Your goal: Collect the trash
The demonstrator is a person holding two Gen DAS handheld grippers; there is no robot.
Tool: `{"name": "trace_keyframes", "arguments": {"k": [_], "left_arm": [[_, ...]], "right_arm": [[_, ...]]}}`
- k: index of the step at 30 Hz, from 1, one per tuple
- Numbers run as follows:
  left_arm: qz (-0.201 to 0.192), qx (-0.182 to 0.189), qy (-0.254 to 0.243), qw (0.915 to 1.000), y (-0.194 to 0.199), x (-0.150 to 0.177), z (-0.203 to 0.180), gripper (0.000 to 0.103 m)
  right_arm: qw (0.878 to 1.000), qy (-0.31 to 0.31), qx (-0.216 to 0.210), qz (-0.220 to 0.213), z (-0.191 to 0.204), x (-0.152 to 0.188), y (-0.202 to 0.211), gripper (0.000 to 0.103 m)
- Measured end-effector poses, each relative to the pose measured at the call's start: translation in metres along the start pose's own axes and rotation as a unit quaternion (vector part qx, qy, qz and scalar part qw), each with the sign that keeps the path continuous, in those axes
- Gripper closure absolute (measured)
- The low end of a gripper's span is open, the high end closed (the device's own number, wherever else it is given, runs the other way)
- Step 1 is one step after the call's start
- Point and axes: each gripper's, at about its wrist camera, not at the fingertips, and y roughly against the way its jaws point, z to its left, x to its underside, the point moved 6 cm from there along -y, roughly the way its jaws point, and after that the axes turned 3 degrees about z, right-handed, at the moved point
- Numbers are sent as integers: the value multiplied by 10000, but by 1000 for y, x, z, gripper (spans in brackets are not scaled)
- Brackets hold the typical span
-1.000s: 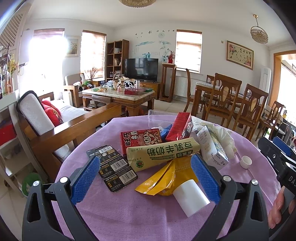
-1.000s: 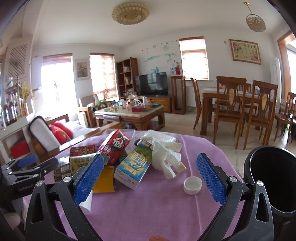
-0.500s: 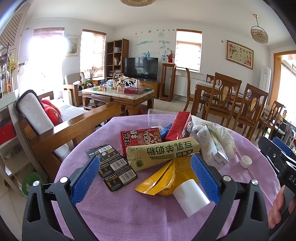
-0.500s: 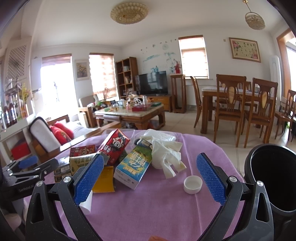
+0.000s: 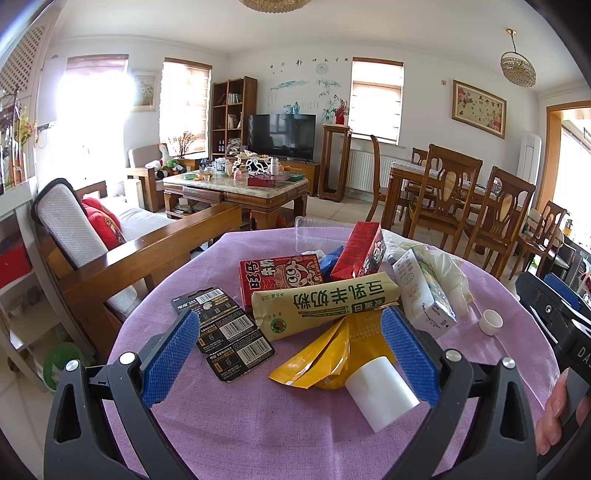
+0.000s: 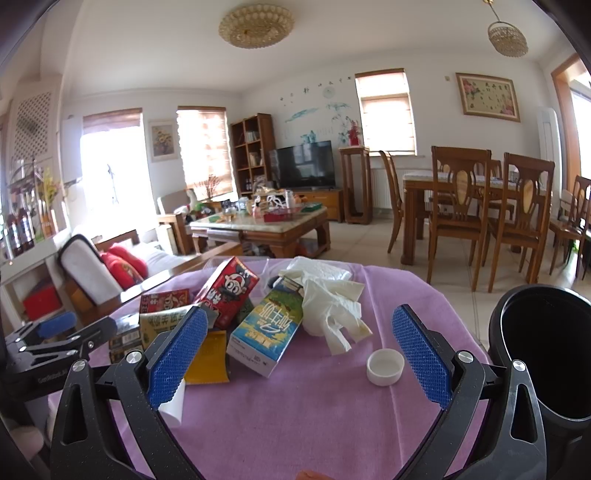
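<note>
While the trash pile (image 6: 255,317) is lying untouched at mid-frame on the purple table (image 6: 314,406), we are holding both the left gripper (image 5: 291,354) and right gripper (image 6: 299,350) wide and empty; the black bin (image 6: 543,350) at right is waiting, so nothing looks collected.

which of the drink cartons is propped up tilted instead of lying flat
The plain red carton with the cartoon face on its end: it leans on the pile. The red printed carton and blue-and-white carton lie flat.

A lived-in home: a sofa (image 5: 92,236) at left, a television (image 5: 281,136) at upper centre, a dining table (image 6: 476,184) with wooden chairs at right, and a chandelier (image 6: 256,26) overhead.
</note>
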Motion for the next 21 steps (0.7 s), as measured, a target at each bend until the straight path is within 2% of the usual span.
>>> {"name": "trace_keyframes", "arguments": {"k": [21], "left_arm": [[6, 0, -4, 10000, 1, -1, 0, 5]], "right_arm": [[10000, -14, -6, -1, -1, -1, 0, 4]]}}
